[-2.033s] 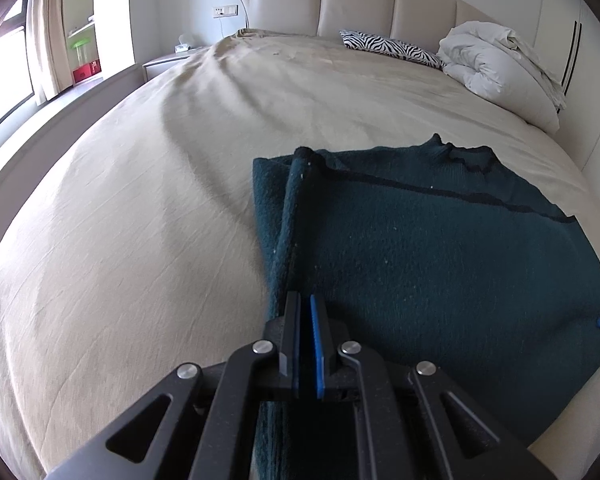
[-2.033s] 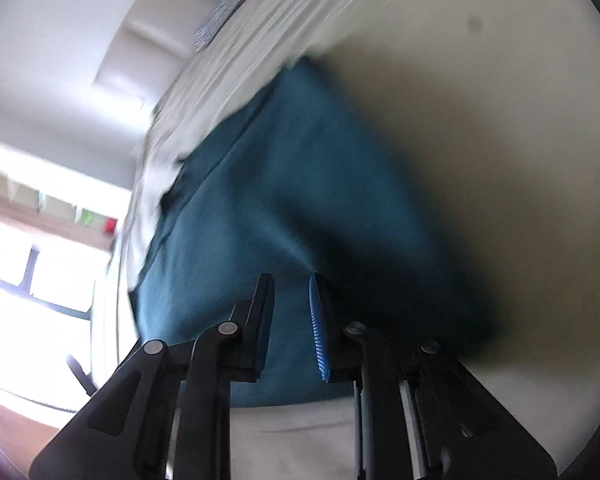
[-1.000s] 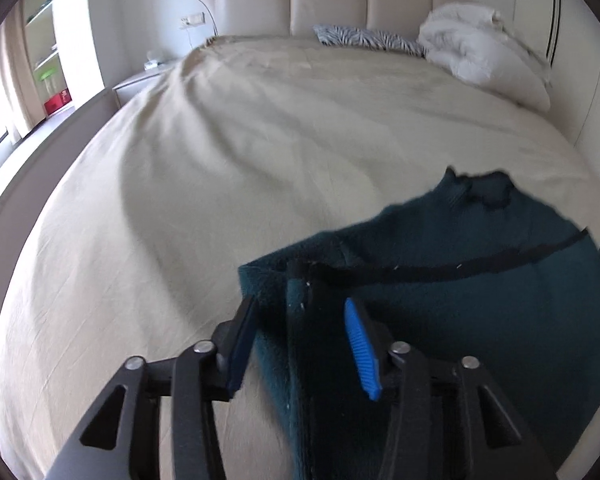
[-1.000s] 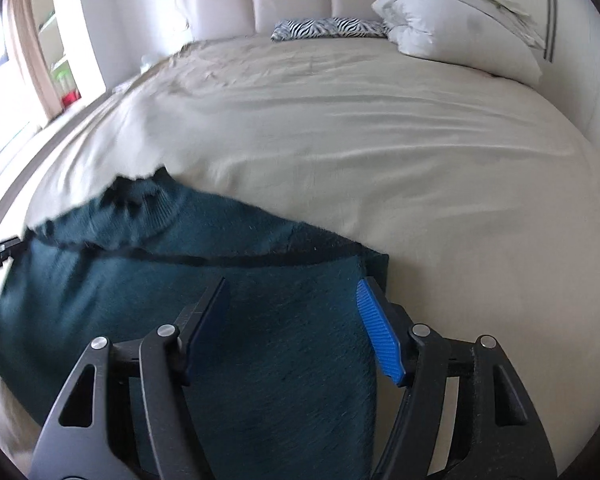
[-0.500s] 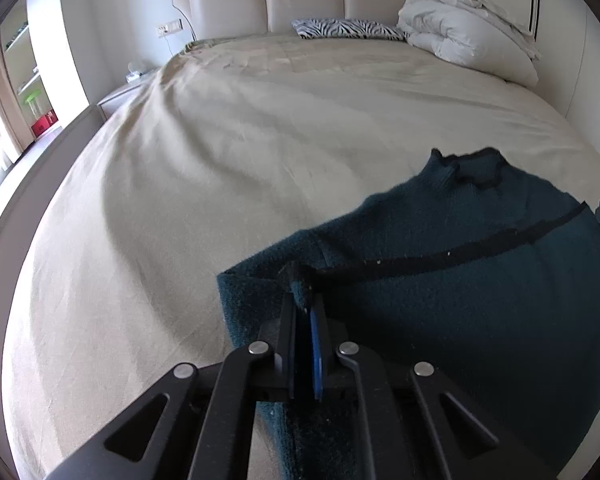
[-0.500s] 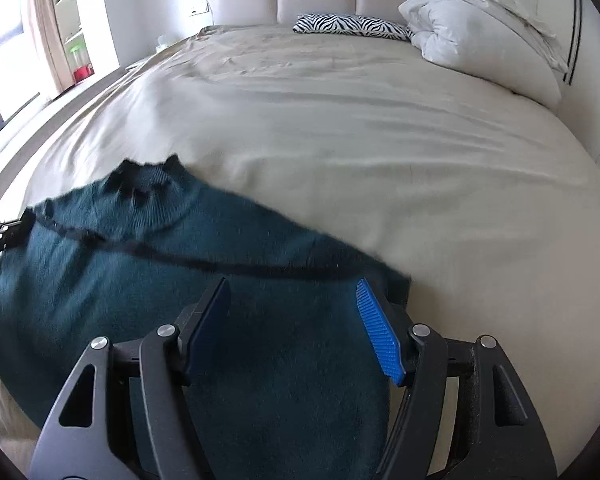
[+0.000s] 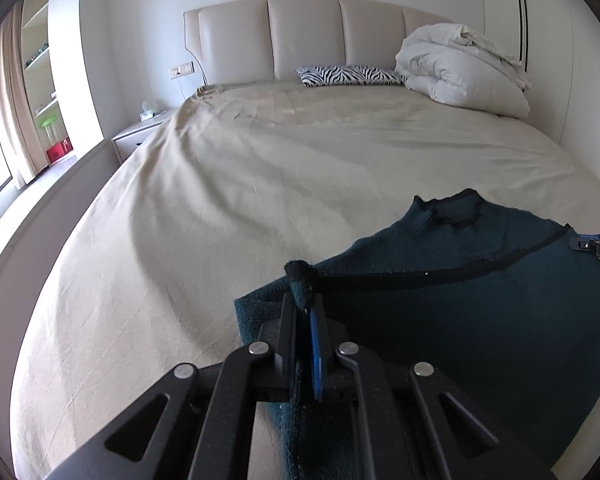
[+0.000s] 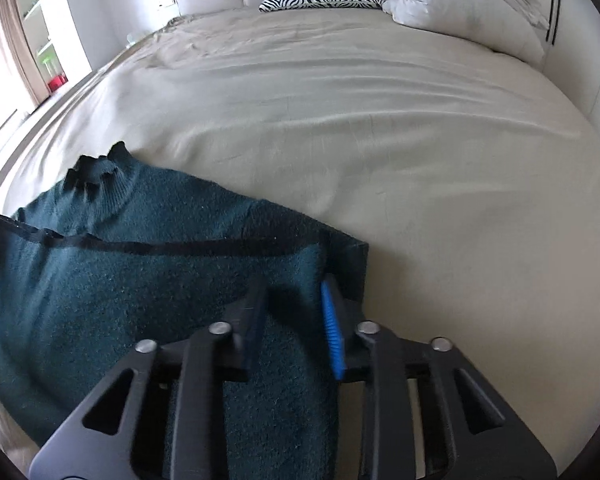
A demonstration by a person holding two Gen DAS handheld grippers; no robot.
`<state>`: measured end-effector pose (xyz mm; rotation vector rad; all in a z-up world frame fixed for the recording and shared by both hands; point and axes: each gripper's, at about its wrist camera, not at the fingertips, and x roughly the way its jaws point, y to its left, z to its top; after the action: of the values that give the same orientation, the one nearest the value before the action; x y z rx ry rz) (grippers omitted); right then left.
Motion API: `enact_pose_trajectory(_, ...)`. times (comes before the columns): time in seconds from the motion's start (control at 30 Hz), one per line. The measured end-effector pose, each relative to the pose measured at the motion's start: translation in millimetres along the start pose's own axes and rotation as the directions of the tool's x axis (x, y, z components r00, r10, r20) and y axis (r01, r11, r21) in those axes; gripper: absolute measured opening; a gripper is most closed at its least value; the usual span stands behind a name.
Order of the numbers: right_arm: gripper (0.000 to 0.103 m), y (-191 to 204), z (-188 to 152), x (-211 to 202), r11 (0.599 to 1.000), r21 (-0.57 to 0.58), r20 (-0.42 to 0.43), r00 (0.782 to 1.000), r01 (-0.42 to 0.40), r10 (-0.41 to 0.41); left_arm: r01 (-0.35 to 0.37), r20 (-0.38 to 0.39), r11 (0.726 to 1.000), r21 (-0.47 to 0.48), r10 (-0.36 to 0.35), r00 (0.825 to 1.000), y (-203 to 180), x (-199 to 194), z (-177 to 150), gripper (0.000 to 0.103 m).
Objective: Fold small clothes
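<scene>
On the beige bed (image 7: pixel 260 200) lies your dark green sweater (image 7: pixel 480 320), near the foot. Your left gripper (image 7: pixel 304 312) is pinched tight on its folded corner. Your right gripper (image 8: pixel 292 308) has just been closing, jaws narrow, with the opposite folded edge between them.

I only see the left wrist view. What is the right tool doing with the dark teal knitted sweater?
Observer: The right tool has just been closing its jaws on the dark teal knitted sweater, with a fold of the sweater's right edge between them.
Operator: Is all of that edge in the grip?
Observer: No. A lower layer pokes out to the right of the blue pad and lies flat on the beige bed sheet.
</scene>
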<state>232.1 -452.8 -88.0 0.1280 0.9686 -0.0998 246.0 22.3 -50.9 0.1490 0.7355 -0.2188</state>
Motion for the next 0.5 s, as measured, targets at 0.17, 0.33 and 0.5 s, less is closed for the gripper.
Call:
enact_pose_trajectory(0.17,0.007,-7.3,-3.3,0.6,1.0,0.006,-0.01,1.0,-0.014,0.014,-0.002,0.029,1.0,-0.011,0.002,1.0,3.9,-5.2,-1.3,0.007)
enact_pose_trajectory(0.33,0.005,-5.2,-4.7,-7.6,0.999,-0.006,0.025,0.999,0.034,-0.034,-0.01,0.043,1.0,-0.017,0.011,0.999,4.6,-9.8,-3.7,0.007)
enact_pose_trajectory(0.5,0.004,3.2,5.2,-34.1,0.998,0.002,0.132,0.989,0.065,-0.065,-0.026,0.058,0.999,-0.04,0.028,0.998,10.7,-15.2,4.0,0.007)
